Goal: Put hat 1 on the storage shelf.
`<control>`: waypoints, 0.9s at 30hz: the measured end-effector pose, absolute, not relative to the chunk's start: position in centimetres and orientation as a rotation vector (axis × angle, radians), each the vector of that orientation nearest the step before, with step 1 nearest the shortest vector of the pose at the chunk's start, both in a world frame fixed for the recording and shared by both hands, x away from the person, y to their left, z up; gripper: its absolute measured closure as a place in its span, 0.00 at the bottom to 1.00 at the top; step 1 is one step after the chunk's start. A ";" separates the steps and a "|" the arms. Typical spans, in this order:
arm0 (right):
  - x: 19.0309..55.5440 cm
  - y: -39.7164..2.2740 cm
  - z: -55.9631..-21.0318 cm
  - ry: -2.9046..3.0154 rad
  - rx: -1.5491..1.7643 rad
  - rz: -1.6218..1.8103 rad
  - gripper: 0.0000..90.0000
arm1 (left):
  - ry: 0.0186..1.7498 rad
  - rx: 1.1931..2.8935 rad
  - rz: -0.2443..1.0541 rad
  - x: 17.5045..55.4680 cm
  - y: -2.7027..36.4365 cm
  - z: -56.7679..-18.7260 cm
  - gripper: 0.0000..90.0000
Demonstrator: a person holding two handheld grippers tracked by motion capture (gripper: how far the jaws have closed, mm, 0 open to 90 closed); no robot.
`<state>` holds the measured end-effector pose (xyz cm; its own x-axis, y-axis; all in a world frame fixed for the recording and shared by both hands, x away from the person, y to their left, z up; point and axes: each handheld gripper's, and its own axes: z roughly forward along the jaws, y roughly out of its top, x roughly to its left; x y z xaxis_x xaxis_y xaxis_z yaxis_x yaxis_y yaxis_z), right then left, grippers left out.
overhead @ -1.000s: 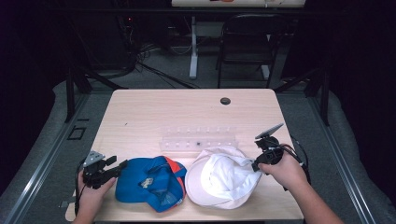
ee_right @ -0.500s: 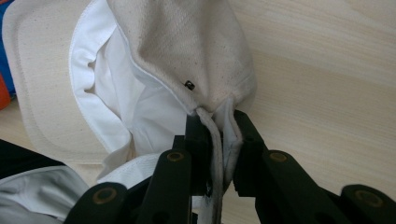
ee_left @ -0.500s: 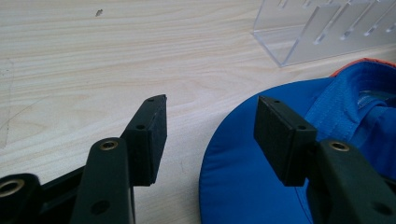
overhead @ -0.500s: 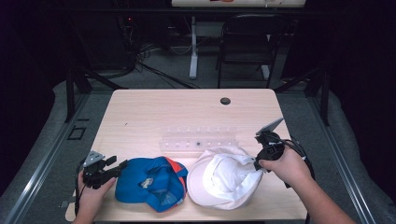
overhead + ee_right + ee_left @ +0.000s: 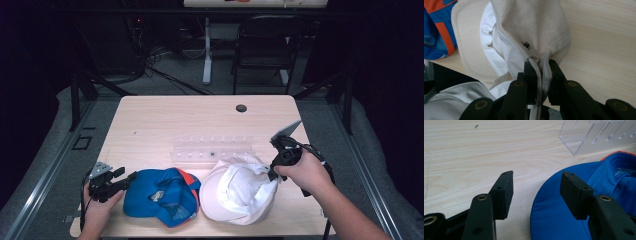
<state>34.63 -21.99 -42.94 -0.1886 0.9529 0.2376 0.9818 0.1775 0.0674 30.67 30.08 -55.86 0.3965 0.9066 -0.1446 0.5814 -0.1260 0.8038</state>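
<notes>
On the wooden table (image 5: 165, 120), the white cap (image 5: 240, 192) lies near the front edge, just right of the blue cap (image 5: 157, 197). The right gripper (image 5: 539, 71) pinches the white cap's rear edge between its 2 jaws. The left gripper (image 5: 536, 192) stands spread beside the blue cap's brim.

Light wooden table (image 5: 150, 125) with a small dark round hole (image 5: 241, 108) near its far edge. Clear acrylic rack (image 5: 212, 149) with a row of slots lying across the middle, just beyond the caps. Past the table, on a grey floor (image 5: 325, 115), a dark folding chair (image 5: 262, 55), a white table leg (image 5: 207, 50) and loose black cables (image 5: 165, 70).
</notes>
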 end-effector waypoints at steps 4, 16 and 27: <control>34.7 -22.0 -42.3 -2.282 -1.880 -0.319 0.90 | 1.289 1.819 0.491 30.7 30.1 -55.9 0.50; 34.8 -22.5 -41.0 -2.104 -1.860 -0.461 0.90 | 1.289 1.819 0.491 30.7 30.1 -55.8 0.50; 34.5 -22.8 -40.0 -1.953 -1.802 -0.580 0.90 | 1.292 1.818 0.489 30.6 30.1 -55.9 0.50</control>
<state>34.47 -22.79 -40.04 -0.0733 0.8225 0.5640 0.9970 0.0741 0.0216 30.64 30.09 -55.85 0.3949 0.9071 -0.1457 0.5828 -0.1247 0.8030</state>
